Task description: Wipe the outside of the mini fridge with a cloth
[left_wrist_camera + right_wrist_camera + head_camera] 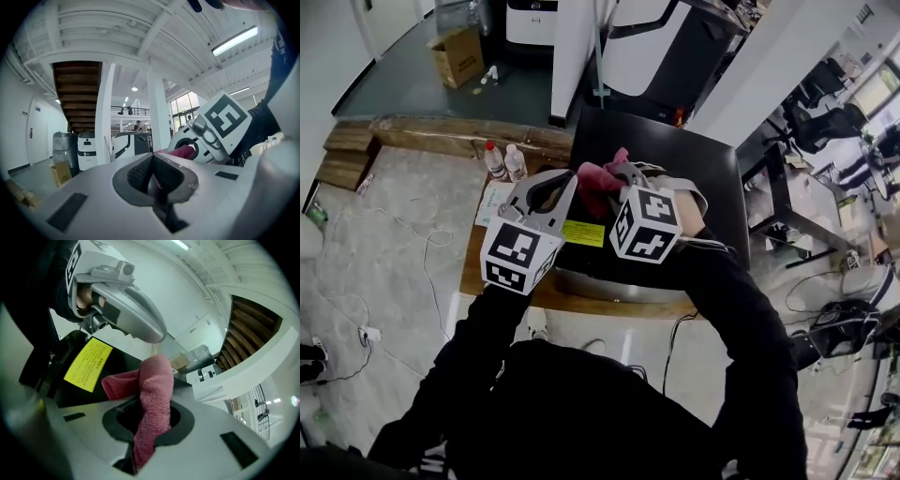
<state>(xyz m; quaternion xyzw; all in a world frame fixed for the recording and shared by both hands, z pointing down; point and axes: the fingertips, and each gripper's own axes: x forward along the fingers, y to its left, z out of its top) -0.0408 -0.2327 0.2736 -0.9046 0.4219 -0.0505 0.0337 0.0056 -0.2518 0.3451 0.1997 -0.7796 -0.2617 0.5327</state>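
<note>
Pinching the limp, light cloth (154,390) mid-fold, right gripper (149,423) looks secure; left gripper (152,177) at 9 o'clock sits closed, empty.

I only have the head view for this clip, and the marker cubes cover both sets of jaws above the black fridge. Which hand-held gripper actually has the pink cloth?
Observer: The right hand-held gripper. Its own view shows the pink cloth clamped between its jaws.
Operator: And the left one?
Observer: The left hand-held gripper has its jaws together.
Operator: Is the cloth on the fridge?
Observer: The right gripper view shows the cloth's free end standing up from the jaws, folded toward the yellow label. I cannot tell whether it touches the mini fridge.
</note>
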